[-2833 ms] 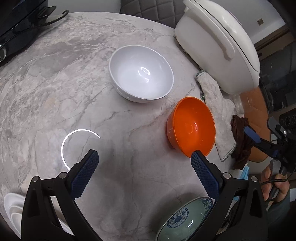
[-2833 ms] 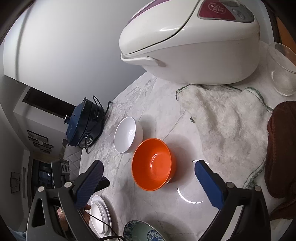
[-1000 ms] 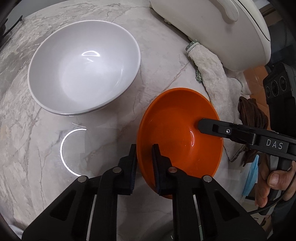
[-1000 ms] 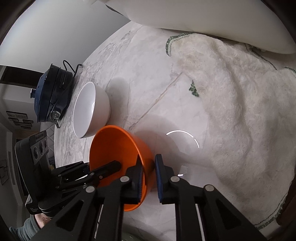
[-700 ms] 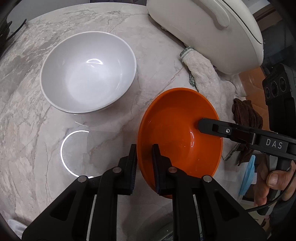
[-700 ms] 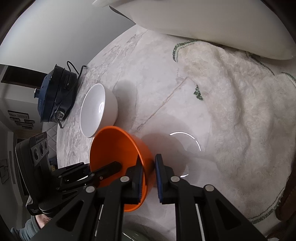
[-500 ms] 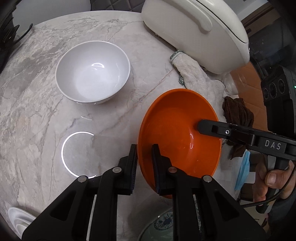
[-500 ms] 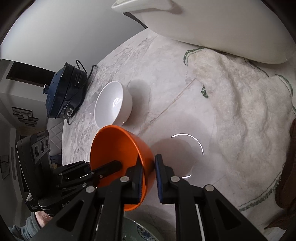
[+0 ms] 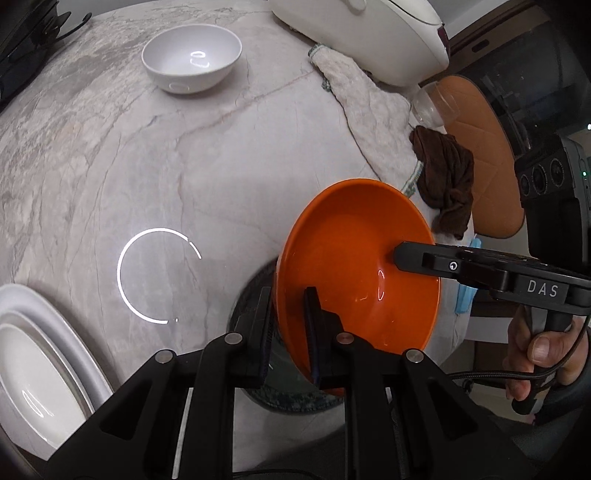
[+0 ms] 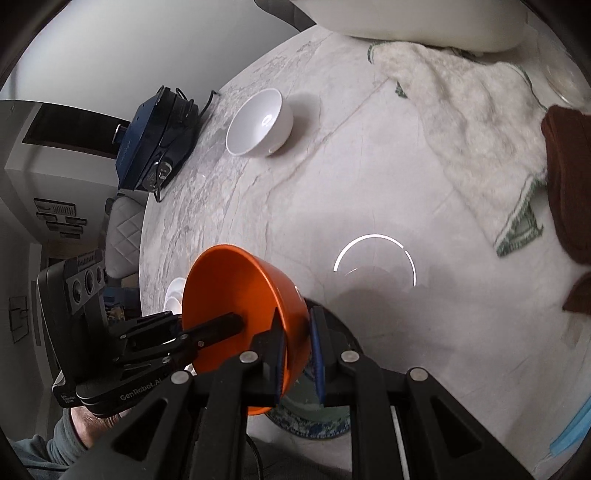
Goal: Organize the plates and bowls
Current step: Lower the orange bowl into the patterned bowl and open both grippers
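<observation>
**Orange bowl held off the worktop by both grippers**

Left-wrist view, left to right:
- Stack of white plates at the near left edge of the worktop.
- White bowl upright towards the far edge, well apart from everything else.
- Left gripper clamped on the near rim of the orange bowl: one finger inside, one outside the wall. Bowl is tilted, its opening turned towards this camera.
- Patterned bowl sits on the worktop right under the orange one, mostly hidden and blurred.
- White cloth runs from the rice cooker towards the right edge; brown cloth lies on its near end. Clear glass just behind the brown cloth.
- Right gripper comes in from the right; only its inner finger shows, lying against the inside of the bowl. Hand on its handle at the far right.

Right-wrist view, left to right:
- Dark blue appliance at the far left edge, white bowl just beside it.
- Left gripper reaches into the orange bowl from the left.
- Right gripper clamped on the bowl's rim, wall pinched between the pads.
- Patterned bowl below, partly hidden.
- White cloth and brown cloth along the right edge.
</observation>
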